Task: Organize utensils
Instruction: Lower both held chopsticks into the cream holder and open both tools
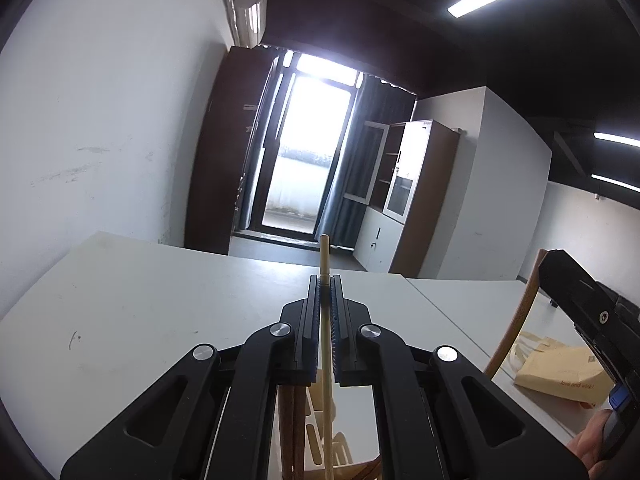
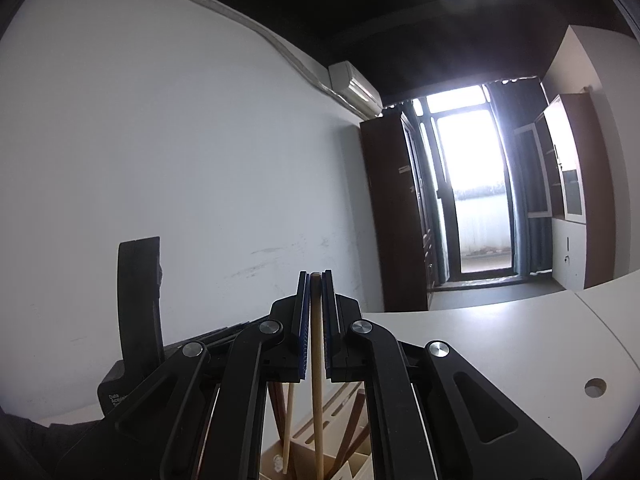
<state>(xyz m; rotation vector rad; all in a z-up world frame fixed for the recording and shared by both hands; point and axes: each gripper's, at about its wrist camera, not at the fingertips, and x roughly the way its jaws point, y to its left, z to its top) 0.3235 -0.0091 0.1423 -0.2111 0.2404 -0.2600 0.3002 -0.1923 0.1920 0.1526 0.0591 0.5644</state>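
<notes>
In the left wrist view my left gripper [image 1: 325, 280] is shut on a pale wooden chopstick [image 1: 325, 340] held upright, its end poking above the fingertips. Below it stand dark brown utensil handles [image 1: 294, 432] in a pale slotted holder [image 1: 320, 440]. In the right wrist view my right gripper [image 2: 316, 276] is shut on another light wooden stick [image 2: 317, 380], which runs down into the slotted wooden holder [image 2: 344, 408]. A second pale stick [image 2: 289, 428] and dark handles [image 2: 350, 428] stand in the same holder.
White tables [image 1: 140, 300] lie under both grippers, one with a round cable hole [image 2: 595, 388]. A wooden chair back [image 1: 516, 320] and a yellow bag [image 1: 556, 368] are to the right. The other gripper's body shows at the right edge of the left wrist view [image 1: 592, 308] and at the left of the right wrist view [image 2: 140, 300].
</notes>
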